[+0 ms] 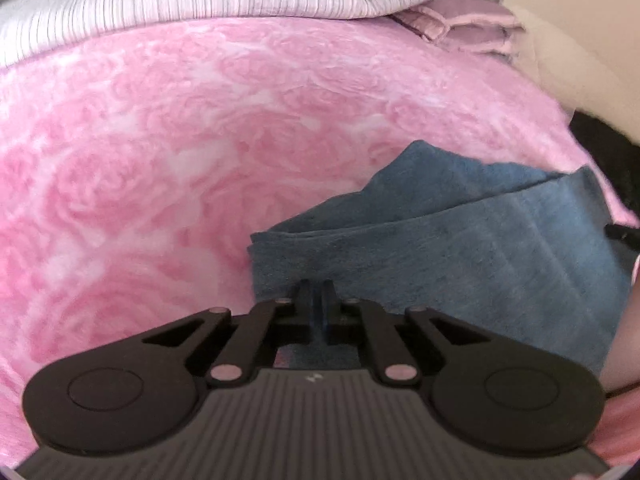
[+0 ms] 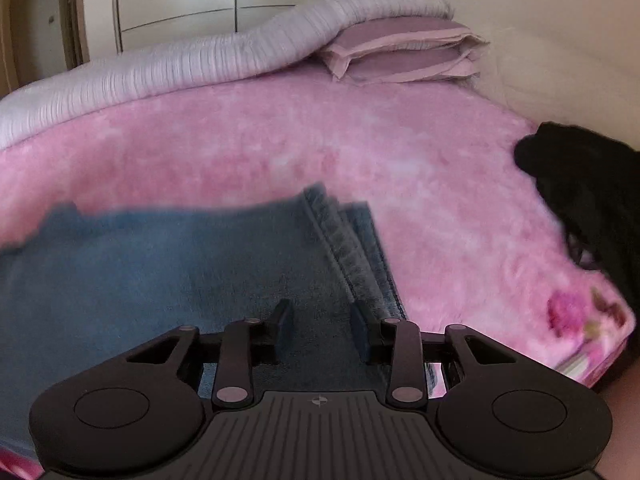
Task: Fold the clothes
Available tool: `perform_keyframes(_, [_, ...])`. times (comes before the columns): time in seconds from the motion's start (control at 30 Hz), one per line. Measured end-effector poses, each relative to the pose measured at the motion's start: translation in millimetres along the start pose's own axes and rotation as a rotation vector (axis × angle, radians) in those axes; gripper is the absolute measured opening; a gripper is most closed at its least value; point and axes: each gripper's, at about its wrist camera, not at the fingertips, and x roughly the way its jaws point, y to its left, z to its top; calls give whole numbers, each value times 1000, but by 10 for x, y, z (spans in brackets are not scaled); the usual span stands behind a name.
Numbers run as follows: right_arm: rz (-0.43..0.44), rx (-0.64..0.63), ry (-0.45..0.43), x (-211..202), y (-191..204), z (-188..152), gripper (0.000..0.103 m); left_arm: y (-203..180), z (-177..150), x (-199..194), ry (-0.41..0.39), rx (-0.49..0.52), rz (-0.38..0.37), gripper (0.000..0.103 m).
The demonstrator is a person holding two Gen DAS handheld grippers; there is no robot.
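1. Jeans (image 2: 168,272) lie on the pink bed blanket (image 1: 160,160), partly folded; the left view shows layers stacked with a fold edge pointing away from the tool.
2. Left tool (image 1: 319,300): fingers pinched almost together with blue denim between them, so it has hold of the near-left corner of the jeans (image 1: 440,248). The rest of the cloth spreads off to its right and away from it.
3. Right tool (image 2: 320,320): fingers well apart, gripping nothing, poised just over the denim near the stitched side seam (image 2: 352,256). I can't tell if the tips touch the cloth.
4. Key relation: the seam runs away from the right tool, angled slightly left, so the long axis goes roughly front-to-back from the holder.
5. The right tool is nearer the seam edge, the left one owns the opposite corner.
6. Judgement: the next fold likely needs the right tool to close on that seam edge first.
7. A black garment (image 2: 592,200) sits well apart at the right edge of the bed.
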Motion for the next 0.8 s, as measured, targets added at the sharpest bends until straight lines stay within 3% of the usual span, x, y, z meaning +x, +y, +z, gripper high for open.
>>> perform_keyframes(0.07, [-19,41,8,-92,19,80,35,-92,7,-123,-6,32,26,6])
perform_keyframes(0.17, [-29,52,-33,-366,136,116,35,-183,-82,-423,-26,29,-2,6])
perform_keyframes(0.3, [11,43,-56,-691,425,-155,35,-356,-457,-725,-10,33,-68,6])
perform_keyframes(0.4, [26,34,-16,-596,597,-418,35,-439,-740,-672,56,20,-74,7])
perform_keyframes(0.47, [19,20,13,-478,691,-567,35,-482,-814,-642,38,37,-51,8])
perform_keyframes(0.63, [10,113,56,-637,688,-395,35,-578,-679,-867,54,13,39,9])
perform_keyframes(0.8, [37,81,4,-1079,911,-530,35,-625,-756,-1205,25,28,67,27])
